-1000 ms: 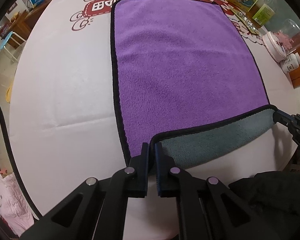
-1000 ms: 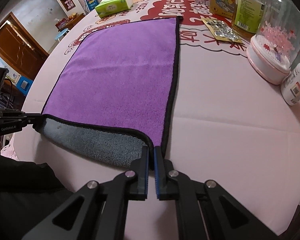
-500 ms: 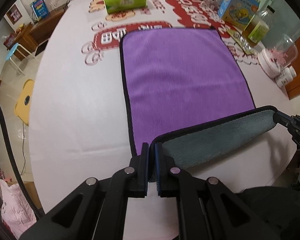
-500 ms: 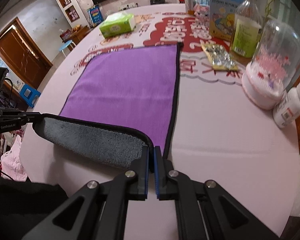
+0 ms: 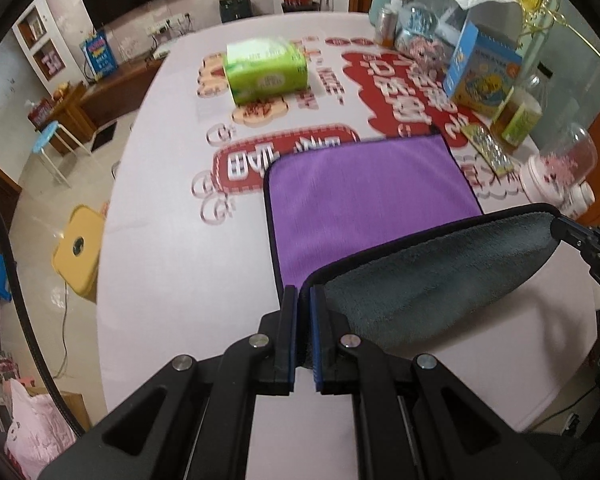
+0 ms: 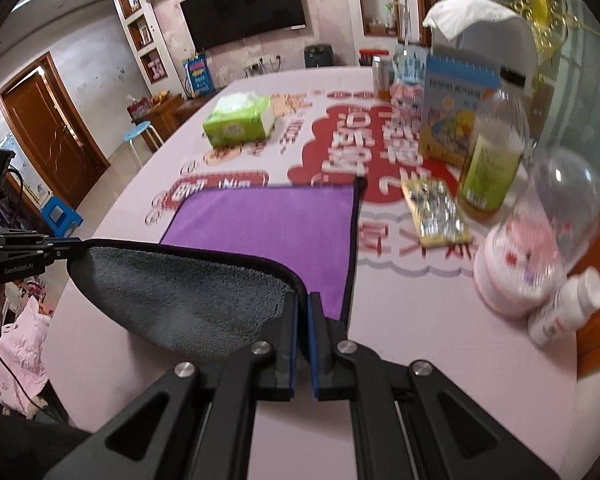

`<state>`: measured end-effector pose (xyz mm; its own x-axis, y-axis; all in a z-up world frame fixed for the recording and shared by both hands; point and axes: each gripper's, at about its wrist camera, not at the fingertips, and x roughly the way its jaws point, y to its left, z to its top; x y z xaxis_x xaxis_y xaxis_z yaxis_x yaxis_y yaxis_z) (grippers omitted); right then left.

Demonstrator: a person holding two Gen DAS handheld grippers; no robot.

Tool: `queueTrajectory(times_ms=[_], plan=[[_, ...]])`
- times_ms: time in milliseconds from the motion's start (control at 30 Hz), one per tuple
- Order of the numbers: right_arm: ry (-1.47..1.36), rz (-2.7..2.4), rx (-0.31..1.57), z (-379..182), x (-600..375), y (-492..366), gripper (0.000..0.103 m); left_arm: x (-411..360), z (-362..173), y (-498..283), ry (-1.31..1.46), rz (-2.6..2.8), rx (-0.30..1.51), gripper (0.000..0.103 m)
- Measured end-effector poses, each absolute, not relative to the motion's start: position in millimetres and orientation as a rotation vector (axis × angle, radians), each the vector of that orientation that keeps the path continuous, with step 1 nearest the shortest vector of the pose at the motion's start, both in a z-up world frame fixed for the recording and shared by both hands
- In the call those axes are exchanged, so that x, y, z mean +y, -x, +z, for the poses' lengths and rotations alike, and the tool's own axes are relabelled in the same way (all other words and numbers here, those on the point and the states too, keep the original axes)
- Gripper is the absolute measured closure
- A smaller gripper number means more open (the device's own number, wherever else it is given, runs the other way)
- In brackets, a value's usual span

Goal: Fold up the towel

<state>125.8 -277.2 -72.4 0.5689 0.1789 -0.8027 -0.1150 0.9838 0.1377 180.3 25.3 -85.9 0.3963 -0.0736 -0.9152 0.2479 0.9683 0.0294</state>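
On the far left of the right wrist view the black left gripper [image 6: 70, 252] shows a side label reading "GenRobot.AI"; its jaws are clenched on one near corner of the purple microfibre towel with black edging and a grey underside [image 6: 268, 232]. That towel's far half lies flat on the pale pink surface with red and white printed lettering [image 6: 420, 320], in the middle of the frame, while its near edge is lifted clear, grey side facing the camera, stretched between the two grippers. At lower centre of this view the right gripper [image 6: 303, 312] has its jaws closed on the other near corner.

In the left wrist view the same grip shows at lower centre, the left gripper [image 5: 304, 304] pinching the hem, and at the right edge the right gripper [image 5: 560, 226] carries partial letters "DAS" (the rest is cut off).

The printed characters on the surface are too blurred to read. Above the towel sits a green tissue pack [image 6: 238, 122]. To the right stand a blue illustrated box [image 6: 456, 114], a clear bottle with a green label [image 6: 490, 164], a foil blister sheet [image 6: 436, 212], a clear dome on a pink-white base [image 6: 528, 256] and a small white pill bottle [image 6: 564, 306], their labels illegible.

In the room behind: a brown wooden door [image 6: 48, 132] at upper left, a blue stool [image 6: 138, 132], and a wall-mounted dark television [image 6: 244, 8].
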Motion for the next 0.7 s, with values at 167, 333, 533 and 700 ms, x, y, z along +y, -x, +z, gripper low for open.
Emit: queueTrajectory(times_ms=[167, 333, 533, 700], plan=[[-0.048, 0.151, 0.888, -60.8, -274.6, -146.2, 0.099, 22.1, -71.8, -201.5, -0.169, -0.173, 1.085, 0.099], [-0.014, 0.109, 0.829, -54.5, -271.9, -166.5, 0.099, 23.6, -68.0, -223.1, -0.153, -0.135, 1.032, 0.098], [0.074, 0.060, 0.763, -57.9, -260.3, -184.3, 0.099, 20.2, -78.3, -244.1, -0.155, -0.085, 0.964, 0.098], [0.140, 0.028, 0.718, -70.5, -249.7, -199.8, 0.099, 19.1, -96.0, -261.0, -0.147, -0.055, 0.940, 0.098]])
